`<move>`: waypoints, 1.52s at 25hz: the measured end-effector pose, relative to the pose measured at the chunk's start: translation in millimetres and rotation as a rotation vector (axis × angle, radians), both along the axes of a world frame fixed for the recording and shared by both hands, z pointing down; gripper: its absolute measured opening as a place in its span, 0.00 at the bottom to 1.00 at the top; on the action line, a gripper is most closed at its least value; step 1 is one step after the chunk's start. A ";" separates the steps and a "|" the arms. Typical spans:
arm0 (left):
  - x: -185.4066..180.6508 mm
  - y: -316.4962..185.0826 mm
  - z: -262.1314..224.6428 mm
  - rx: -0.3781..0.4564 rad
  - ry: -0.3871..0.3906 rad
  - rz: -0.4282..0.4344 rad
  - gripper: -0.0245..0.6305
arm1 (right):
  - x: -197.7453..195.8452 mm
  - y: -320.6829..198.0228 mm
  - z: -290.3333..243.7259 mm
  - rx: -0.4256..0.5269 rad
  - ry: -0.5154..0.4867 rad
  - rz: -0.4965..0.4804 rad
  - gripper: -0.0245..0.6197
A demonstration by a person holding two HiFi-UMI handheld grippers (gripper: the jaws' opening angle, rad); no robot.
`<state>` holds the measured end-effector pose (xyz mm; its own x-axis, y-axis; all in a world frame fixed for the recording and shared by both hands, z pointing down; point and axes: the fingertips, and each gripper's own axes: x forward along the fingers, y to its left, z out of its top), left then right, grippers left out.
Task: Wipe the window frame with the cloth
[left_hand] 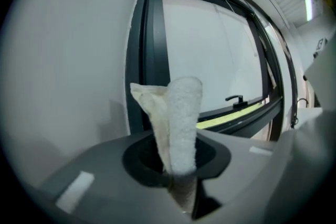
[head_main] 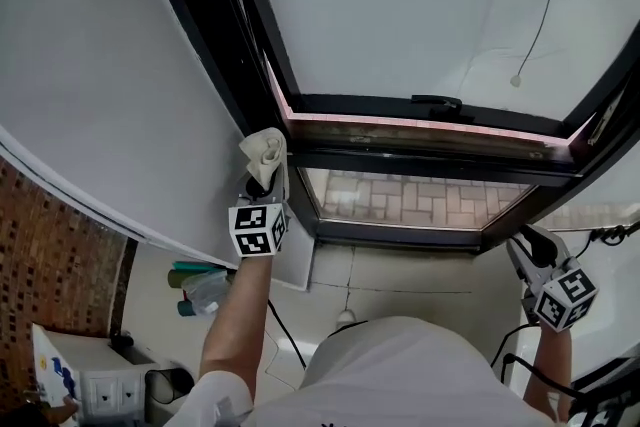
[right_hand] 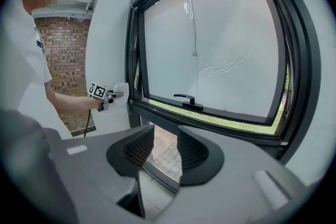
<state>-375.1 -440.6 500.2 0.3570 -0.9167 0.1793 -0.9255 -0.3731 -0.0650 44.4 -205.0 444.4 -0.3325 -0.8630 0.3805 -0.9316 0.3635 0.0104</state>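
1. The cloth (left_hand: 181,123) in my left gripper (left_hand: 176,159) is off-white terry, nubby and matt.
2. My right gripper (right_hand: 164,147) is smooth, matt grey plastic; its pads (right_hand: 191,150) are dark and ribbed.
3. The window frame (head_main: 400,161) is dark, smooth and faintly glossy.
4. The wall (head_main: 110,85) beside it is smooth, matt white paint.
5. The brick wall (head_main: 50,255) looks rough.

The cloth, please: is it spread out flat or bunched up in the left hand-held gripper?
Bunched up: the cloth stands as a narrow folded wad pinched between the jaws of the left hand-held gripper.
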 end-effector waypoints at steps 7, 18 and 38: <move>7.7 -18.4 35.0 -0.047 0.002 -0.015 0.19 | 12.7 11.8 -1.8 -0.043 0.024 0.036 0.25; 41.3 -24.1 45.1 -0.044 -0.006 -0.017 0.19 | 30.7 18.8 10.0 -0.074 0.014 0.073 0.25; 199.6 10.4 46.3 -0.046 0.003 0.111 0.19 | 101.5 53.1 31.8 -0.061 -0.054 0.135 0.25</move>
